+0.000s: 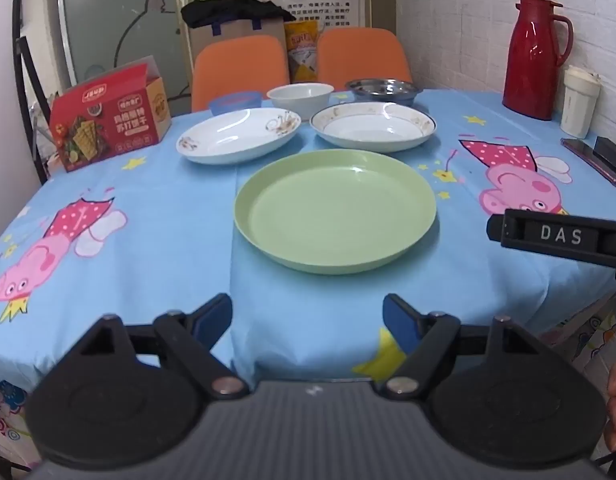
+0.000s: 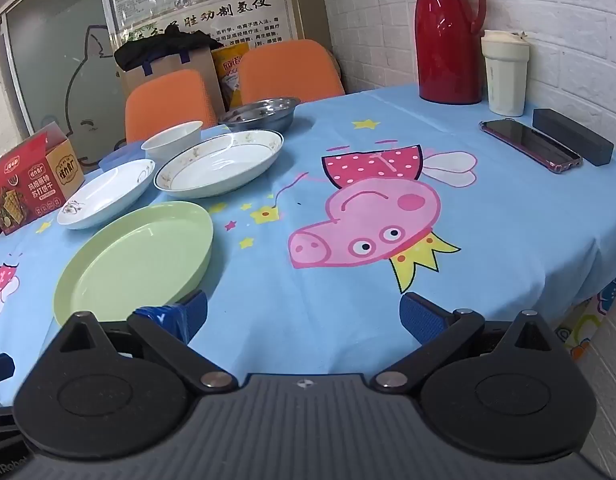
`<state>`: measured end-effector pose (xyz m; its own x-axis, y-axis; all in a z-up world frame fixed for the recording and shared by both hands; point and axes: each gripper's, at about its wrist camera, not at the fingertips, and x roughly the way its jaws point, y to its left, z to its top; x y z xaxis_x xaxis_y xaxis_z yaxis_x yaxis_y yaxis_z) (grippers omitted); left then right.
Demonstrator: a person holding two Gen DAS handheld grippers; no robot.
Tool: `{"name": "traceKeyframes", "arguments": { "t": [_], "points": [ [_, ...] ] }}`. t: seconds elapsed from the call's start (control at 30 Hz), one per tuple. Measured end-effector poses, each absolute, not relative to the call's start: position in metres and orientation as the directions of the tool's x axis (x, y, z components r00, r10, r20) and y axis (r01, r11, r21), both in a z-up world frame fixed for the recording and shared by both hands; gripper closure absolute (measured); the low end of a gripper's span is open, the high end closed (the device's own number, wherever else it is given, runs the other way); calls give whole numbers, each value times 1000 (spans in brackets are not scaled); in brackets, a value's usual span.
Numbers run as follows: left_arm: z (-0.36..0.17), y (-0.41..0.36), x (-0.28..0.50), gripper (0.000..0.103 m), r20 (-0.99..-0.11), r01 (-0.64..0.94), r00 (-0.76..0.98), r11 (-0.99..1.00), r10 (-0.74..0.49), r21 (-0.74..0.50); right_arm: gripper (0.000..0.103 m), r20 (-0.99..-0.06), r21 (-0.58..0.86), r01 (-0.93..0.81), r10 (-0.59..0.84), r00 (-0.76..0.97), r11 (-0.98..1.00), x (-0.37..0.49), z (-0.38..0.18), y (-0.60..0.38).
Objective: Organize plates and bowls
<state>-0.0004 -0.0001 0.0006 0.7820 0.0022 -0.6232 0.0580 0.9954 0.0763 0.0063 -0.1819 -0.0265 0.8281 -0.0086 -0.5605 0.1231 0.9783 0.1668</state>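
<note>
A green plate (image 1: 334, 210) (image 2: 133, 258) lies nearest on the blue cartoon tablecloth (image 1: 147, 264). Behind it sit two white plates, a flowered one (image 1: 239, 134) (image 2: 107, 193) on the left and a gold-rimmed one (image 1: 372, 125) (image 2: 219, 166) on the right. Farther back stand a white bowl (image 1: 299, 96) (image 2: 172, 140), a steel bowl (image 1: 384, 90) (image 2: 261, 113) and a blue bowl (image 1: 235, 102). My left gripper (image 1: 308, 322) hangs open short of the green plate, nothing between its fingers. My right gripper (image 2: 303, 316) is open over bare cloth, right of that plate.
A red snack box (image 1: 107, 120) (image 2: 31, 184) stands at the left. A red thermos (image 1: 534, 58) (image 2: 448, 34), a cream cup (image 1: 579, 102) (image 2: 505, 74), a phone (image 2: 530, 144) and a dark case (image 2: 572, 136) line the right wall. Two orange chairs (image 1: 239, 70) stand behind the table.
</note>
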Motion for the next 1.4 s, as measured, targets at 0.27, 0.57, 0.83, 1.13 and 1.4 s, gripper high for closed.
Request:
{"name": "traceKeyframes", "arguments": {
  "t": [0.27,0.57,0.83,1.13,1.4],
  "points": [
    [-2,0,3,25,-638,65,770,996,-9,65,13,-570,164,126,-10,822,979,7,-27,-180],
    [-3,1,1,25,-635,62,772,996,-9,61,13,-573,163,128,-12,819,978,7,-28,-179],
    [-2,5,0,25,-632,55,775,997,-5,58,13,-569,155,118,-9,822,981,6,-29,-181],
    [3,12,-3,25,-618,39,786,999,-9,36,13,-554,139,118,-21,832,983,2,-25,-177],
    [2,12,2,25,-630,51,776,999,-29,17,13,-555,137,121,-25,832,983,5,-26,-176]
  ]
}}
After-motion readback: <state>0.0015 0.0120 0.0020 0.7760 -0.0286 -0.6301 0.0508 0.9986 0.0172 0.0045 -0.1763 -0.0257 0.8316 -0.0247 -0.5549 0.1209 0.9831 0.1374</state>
